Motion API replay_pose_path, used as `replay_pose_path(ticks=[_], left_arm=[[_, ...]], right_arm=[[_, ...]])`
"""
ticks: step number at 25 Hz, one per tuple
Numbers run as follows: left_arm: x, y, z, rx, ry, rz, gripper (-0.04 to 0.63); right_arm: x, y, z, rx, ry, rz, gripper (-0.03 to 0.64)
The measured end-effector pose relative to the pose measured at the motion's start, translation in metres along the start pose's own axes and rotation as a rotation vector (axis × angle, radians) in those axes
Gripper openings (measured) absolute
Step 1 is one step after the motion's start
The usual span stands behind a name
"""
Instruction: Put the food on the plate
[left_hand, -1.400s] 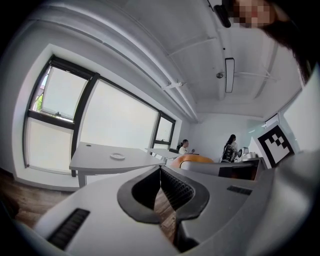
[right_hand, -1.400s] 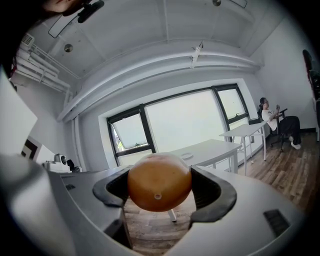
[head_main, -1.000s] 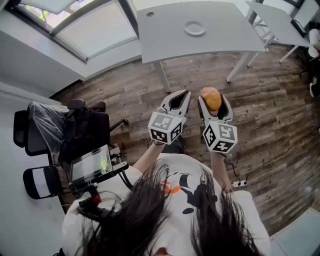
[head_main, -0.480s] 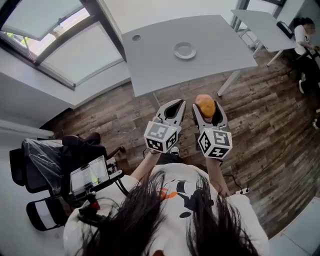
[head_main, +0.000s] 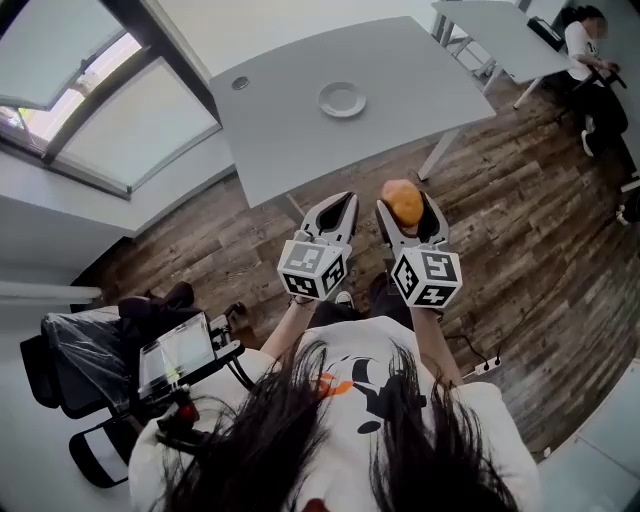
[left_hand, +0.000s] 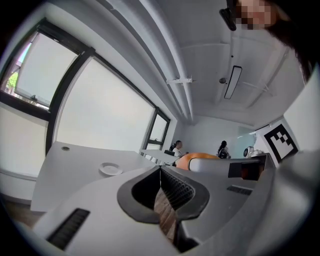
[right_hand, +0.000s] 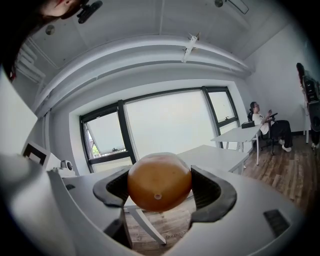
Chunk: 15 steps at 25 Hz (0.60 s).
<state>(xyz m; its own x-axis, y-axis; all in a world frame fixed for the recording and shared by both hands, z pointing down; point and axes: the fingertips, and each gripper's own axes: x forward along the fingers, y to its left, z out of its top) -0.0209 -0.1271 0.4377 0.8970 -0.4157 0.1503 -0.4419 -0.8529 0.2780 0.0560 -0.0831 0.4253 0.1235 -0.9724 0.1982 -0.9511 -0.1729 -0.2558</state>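
Observation:
An orange round fruit (right_hand: 159, 181) sits clamped between the jaws of my right gripper (head_main: 404, 205), held in the air over the wooden floor. The fruit (head_main: 404, 202) also shows in the head view, short of the table. My left gripper (head_main: 337, 207) hangs just left of it, jaws shut with nothing between them. In the left gripper view the left gripper (left_hand: 161, 170) points toward the table, with the fruit (left_hand: 186, 159) peeking over its right side. A small white plate (head_main: 342, 99) rests on the grey table (head_main: 300, 130), ahead of both grippers. The plate (left_hand: 110, 168) is bare.
A second grey table (head_main: 500, 35) stands at the far right with a seated person (head_main: 590, 50) beside it. Windows (head_main: 120, 130) run along the left. An office chair and a cart with a screen (head_main: 180, 350) stand behind me on the left.
The table and plate have drawn nearer and lower in the head view as I move toward them. Both grippers keep their pose, the right still holding the fruit.

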Motion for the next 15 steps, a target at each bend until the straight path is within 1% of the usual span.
replay_pose_path(ticks=[6,9,15], left_arm=[[0.037,0.007,-0.003,0.009,0.010,0.016,0.006],[0.064,0.020,0.006,0.010,0.002,0.048,0.006],[0.129,0.039,0.023,-0.017,-0.022,0.115,0.006]], right_arm=[[0.029,-0.030,0.004,0.000,0.005,0.019,0.362],[0.053,-0.046,0.014,-0.004,0.005,0.044,0.362],[0.108,-0.086,0.036,-0.030,0.029,0.111,0.362]])
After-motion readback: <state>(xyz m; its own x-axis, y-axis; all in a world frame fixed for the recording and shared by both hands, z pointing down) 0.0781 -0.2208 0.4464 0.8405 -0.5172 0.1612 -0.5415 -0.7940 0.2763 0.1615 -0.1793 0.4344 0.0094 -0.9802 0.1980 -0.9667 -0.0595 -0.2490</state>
